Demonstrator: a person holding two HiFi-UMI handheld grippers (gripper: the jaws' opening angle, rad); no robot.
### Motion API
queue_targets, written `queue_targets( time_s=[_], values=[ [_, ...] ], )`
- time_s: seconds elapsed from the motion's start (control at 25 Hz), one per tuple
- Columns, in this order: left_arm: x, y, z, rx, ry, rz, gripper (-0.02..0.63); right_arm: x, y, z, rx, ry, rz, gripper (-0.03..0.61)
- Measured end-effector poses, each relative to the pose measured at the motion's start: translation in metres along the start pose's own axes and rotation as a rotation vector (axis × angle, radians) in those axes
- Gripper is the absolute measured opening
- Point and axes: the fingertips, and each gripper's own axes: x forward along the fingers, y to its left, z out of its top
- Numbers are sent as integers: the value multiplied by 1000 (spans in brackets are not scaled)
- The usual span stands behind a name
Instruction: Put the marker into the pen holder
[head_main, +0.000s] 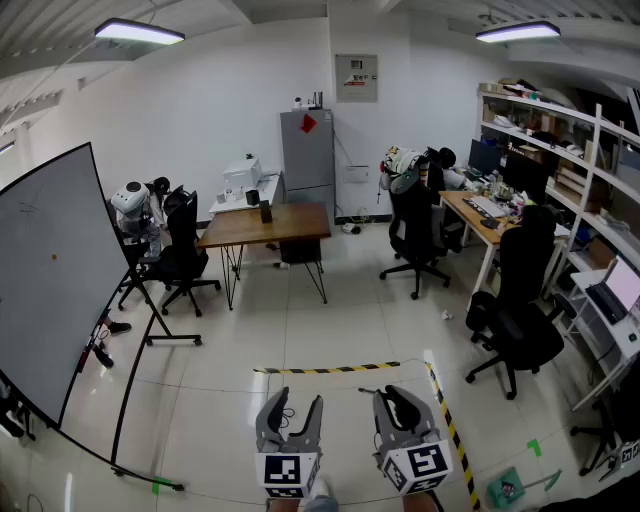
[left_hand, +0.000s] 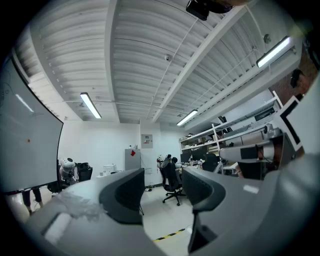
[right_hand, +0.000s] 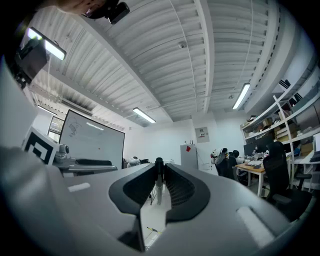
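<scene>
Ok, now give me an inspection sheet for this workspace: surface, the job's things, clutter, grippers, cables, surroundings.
Surface: pale floor crossed by striped tape; a wooden table stands farther off.
Job's things: marker upright in the right gripper; pen holder not made out.
Clutter: the desk on the right is crowded with small items.
Grippers: left gripper open and empty; right gripper shut on the marker.
Cables: what looks like a lead on the floor by the far wall.
Surroundings: whiteboard, office chairs, shelves, grey cabinet.
</scene>
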Motion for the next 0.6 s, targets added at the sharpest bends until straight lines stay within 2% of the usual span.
queue_targets(
  time_s=[0.16, 0.28, 0.44, 0.6],
  values=[
    [54, 11, -23, -25, 23, 8, 232, 43, -29, -18, -6, 25, 0, 67],
    [100, 21, -28, -33, 26, -19, 232, 81, -47, -30, -33, 59, -7, 67],
    [172, 49, -20, -48, 6, -49, 232, 151, -64, -16, -74, 55, 14, 67],
    [232, 96, -13, 47, -10, -21, 232, 223, -73, -7, -118, 11, 4, 67]
  ],
)
